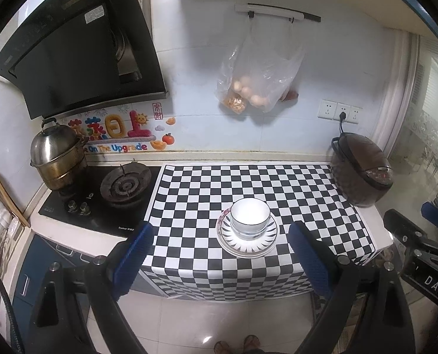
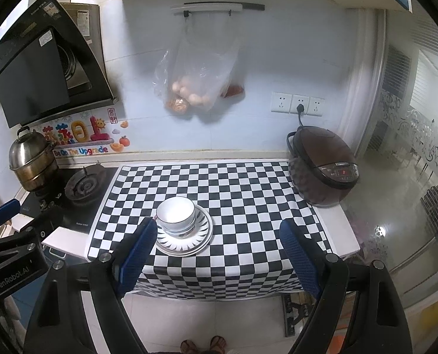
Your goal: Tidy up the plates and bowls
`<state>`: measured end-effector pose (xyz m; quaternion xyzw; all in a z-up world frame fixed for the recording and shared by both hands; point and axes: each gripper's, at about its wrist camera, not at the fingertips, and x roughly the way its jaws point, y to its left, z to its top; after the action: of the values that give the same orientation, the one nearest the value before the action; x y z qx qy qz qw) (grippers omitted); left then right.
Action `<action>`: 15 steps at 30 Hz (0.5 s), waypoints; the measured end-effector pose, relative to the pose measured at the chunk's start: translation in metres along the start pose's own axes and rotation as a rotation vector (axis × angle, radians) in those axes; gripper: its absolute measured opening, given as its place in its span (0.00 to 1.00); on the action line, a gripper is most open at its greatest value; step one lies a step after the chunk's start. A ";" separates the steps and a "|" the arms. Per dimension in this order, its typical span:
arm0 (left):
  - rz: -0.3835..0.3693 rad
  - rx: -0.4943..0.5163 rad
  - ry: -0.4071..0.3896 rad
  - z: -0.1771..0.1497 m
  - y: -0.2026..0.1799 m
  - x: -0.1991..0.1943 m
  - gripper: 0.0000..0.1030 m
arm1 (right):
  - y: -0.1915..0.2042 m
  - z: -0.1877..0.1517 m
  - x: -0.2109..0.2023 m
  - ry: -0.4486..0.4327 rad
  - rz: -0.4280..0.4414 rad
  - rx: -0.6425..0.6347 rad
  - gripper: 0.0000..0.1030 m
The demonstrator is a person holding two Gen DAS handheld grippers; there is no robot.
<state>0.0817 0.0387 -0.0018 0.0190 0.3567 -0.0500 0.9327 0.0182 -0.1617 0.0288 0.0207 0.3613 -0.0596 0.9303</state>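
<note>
**Bowls stacked on plates at the centre of the checked counter**

Crockery sits in one pile near the middle of both frames: two white bowls (image 1: 250, 216), one nested inside the other, rest on a stack of plates (image 1: 246, 236) with dark radiating rim marks. At least two plates show by their edges; the exact count cannot be told. The upper bowl looks empty. The pile stands on a black-and-white checked cloth (image 1: 219, 188) that covers the counter (image 1: 380, 221).

The left gripper (image 1: 222, 261) fills the lower part of its frame, its blue fingers (image 1: 133, 258) spread wide and holding nothing, short of the pile. The right gripper (image 2: 217, 258) is likewise wide open and empty; its left finger overlaps the plates' edge in the right wrist view, though contact cannot be judged.

One brown rice cooker (image 2: 325, 166) stands at the right end of the counter. At left, a gas hob (image 1: 101, 197) carries one steel steamer pot (image 1: 56, 159). One clear plastic bag (image 1: 257, 73) hangs on the wall, upper centre, holding several eggs.
</note>
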 end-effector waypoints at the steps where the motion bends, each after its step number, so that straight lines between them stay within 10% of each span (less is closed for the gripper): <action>1: -0.001 0.001 0.001 0.000 0.000 0.000 0.91 | 0.000 0.000 0.001 0.001 0.000 -0.002 0.85; 15: 0.001 -0.001 -0.009 0.004 -0.002 -0.005 0.91 | 0.002 0.002 -0.004 0.003 0.001 0.011 0.85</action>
<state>0.0806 0.0373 0.0044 0.0185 0.3524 -0.0492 0.9344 0.0167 -0.1594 0.0330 0.0259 0.3626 -0.0613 0.9296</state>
